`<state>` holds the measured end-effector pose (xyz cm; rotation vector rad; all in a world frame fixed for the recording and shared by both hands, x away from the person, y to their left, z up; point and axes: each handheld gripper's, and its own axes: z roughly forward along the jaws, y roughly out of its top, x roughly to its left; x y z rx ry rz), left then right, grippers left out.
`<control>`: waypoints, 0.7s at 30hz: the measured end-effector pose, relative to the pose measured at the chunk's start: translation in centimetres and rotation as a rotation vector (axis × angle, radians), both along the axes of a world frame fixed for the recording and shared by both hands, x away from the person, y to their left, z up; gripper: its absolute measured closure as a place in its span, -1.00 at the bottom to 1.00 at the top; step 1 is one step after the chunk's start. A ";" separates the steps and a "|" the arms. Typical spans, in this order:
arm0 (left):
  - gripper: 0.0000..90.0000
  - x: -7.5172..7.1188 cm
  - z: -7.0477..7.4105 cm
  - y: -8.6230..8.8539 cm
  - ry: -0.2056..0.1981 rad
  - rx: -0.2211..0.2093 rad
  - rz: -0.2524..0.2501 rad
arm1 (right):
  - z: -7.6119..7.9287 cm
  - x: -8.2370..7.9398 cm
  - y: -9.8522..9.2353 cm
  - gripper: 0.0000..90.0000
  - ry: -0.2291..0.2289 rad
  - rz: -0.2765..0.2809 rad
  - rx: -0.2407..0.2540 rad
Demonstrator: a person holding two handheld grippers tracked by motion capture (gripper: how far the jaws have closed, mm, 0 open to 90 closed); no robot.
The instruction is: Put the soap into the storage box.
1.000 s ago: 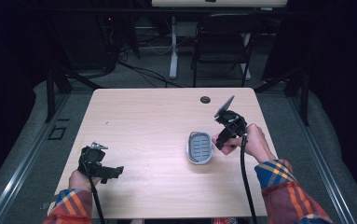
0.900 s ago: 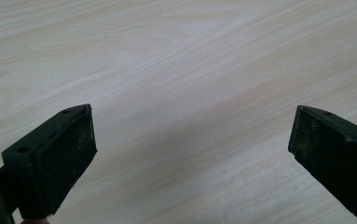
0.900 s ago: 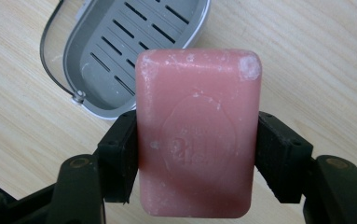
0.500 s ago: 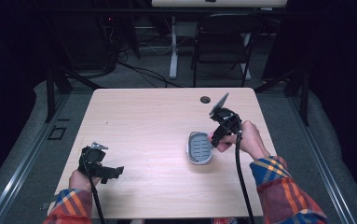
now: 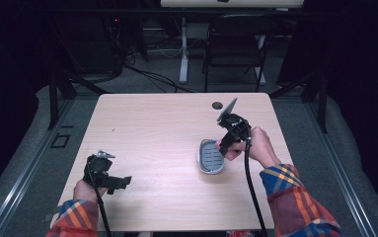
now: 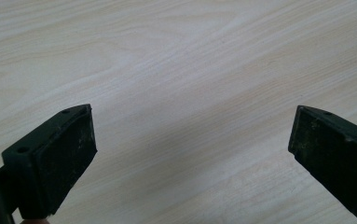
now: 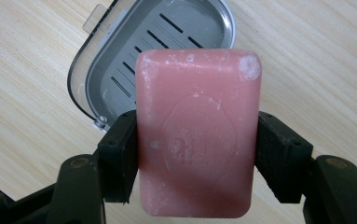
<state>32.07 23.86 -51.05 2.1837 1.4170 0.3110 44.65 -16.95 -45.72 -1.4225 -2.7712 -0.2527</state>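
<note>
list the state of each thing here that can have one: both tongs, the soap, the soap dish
left tongs: open, nothing between the jaws, over bare table
right tongs: shut on the pink soap bar
pink soap bar: clamped by its long sides, held above the dish
soap dish: grey, slotted tray with nothing in it, flat on the table

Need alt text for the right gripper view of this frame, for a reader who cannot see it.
A pink bar of soap is clamped between the right gripper's two black jaws, held above a grey slotted soap dish that lies on a light wooden table.
</note>
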 end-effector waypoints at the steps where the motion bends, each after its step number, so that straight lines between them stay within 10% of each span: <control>1: -0.98 0.1 0.0 0.0 0.000 0.001 -0.007 | -0.1 0.1 0.2 -0.18 0.002 0.004 -0.006; 21: -0.98 0.3 0.0 -0.4 0.001 0.008 -0.030 | -0.9 1.1 2.4 -0.18 -0.003 -0.005 -0.045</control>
